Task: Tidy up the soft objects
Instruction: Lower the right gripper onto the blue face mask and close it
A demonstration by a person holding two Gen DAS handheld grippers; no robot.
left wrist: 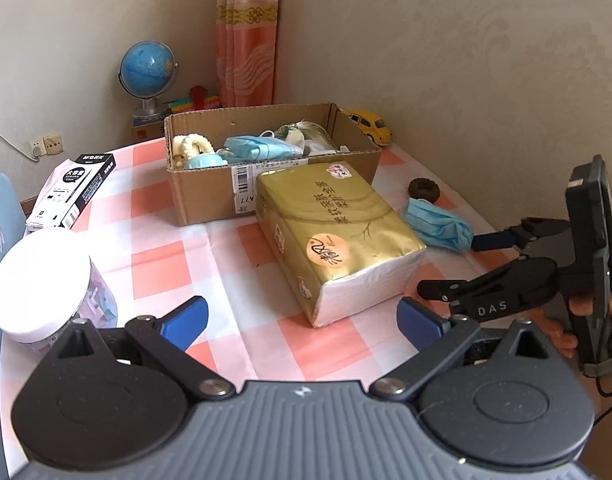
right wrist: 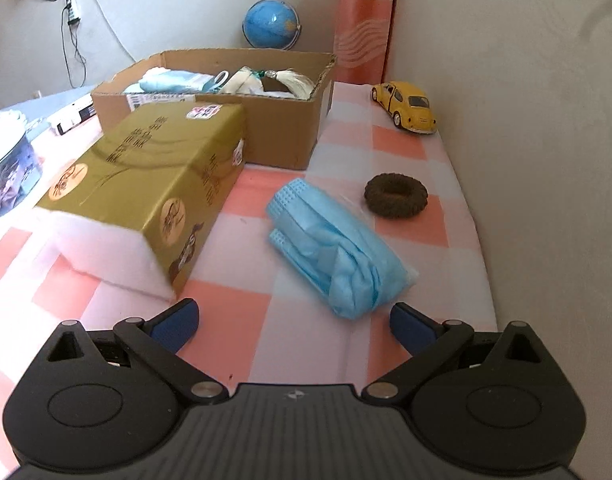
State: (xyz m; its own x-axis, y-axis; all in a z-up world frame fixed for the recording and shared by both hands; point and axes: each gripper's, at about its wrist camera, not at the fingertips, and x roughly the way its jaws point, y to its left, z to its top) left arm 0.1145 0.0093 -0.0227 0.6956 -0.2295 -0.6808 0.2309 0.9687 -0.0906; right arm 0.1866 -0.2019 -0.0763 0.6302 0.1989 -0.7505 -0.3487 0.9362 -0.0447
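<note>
- Blue mask (right wrist: 337, 248) is lying between the tissue pack (right wrist: 146, 184) and the surface's (right wrist: 461, 280) right edge.
- Right claw (right wrist: 294, 322) is hovering open just before it.
- Left claw (left wrist: 302, 320) is hanging open, empty, facing the pack.

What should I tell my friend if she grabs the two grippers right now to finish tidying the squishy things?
Left gripper: open, empty, aimed at the gold-wrapped tissue pack.
Right gripper: open, empty, fingers just short of the folded blue face mask on the checked tablecloth.
Open cardboard box: already holds blue masks, a cream ring-shaped soft toy and other soft bits.
Left to do: the mask, the dark brown fuzzy ring beyond it, and probably the tissue pack in front of the box.
The yellow toy car looks hard, so likely leave it.
</note>
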